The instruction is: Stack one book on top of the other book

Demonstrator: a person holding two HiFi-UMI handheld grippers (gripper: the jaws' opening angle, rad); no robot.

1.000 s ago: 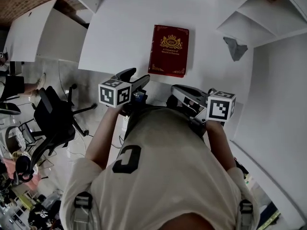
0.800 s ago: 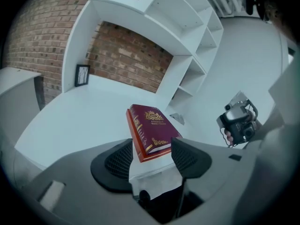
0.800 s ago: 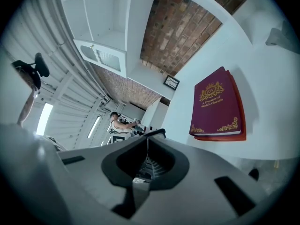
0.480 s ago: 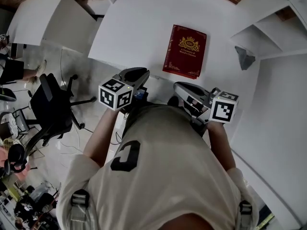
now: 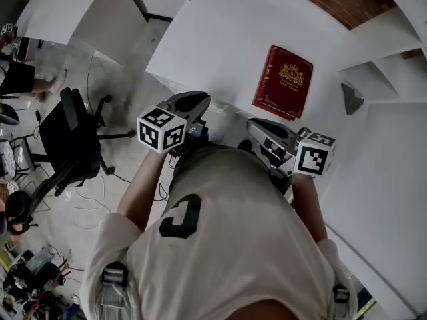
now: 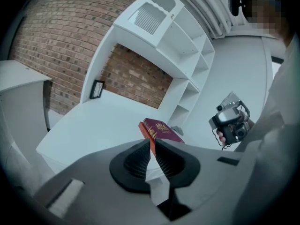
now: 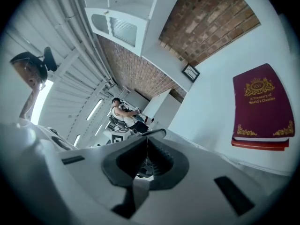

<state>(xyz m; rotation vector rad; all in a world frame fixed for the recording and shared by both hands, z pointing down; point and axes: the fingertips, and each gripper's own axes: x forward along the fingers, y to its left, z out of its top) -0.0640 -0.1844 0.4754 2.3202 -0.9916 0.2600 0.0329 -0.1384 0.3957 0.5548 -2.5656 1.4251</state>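
1. The top book point(image 7: 262, 102) is a maroon hardback with a gold crest, gold lettering and gold corner ornaments. It lies flat and closed on the lower book point(image 7: 260, 145), of which only a thin red-orange edge shows beneath. Their edges line up closely.
2. Judged from how they lie, the stacking looks done, as one book rests on the other and neither claw touches the pile. Nothing of the task seems left.
3. The pile sits ahead of the right claw point(image 5: 259, 127) and a little to its right, clear of the tips. From the left claw point(image 6: 152, 143) it also lies ahead and slightly right, well apart.
4. The left claw's jaws have just been closing, and they now meet at the tips with nothing between them. The right claw is clenched too, its jaws together and empty.
5. Both covers look stiff and smooth with a faint sheen, and together the books make a flat rectangular slab with squared corners. The claw pads are black and ribbed, set in smooth grey plastic shells.
6. The bench point(image 5: 220, 39) is plain matt white with a straight edge, and the pile rests near the edge closest to the claws.
7. Beyond the pile stand white shelves point(image 6: 185, 55) against a rough brick wall point(image 7: 211, 18).
8. Off to the left claw's left, a black office chair point(image 5: 67, 145) stands on the pale floor.
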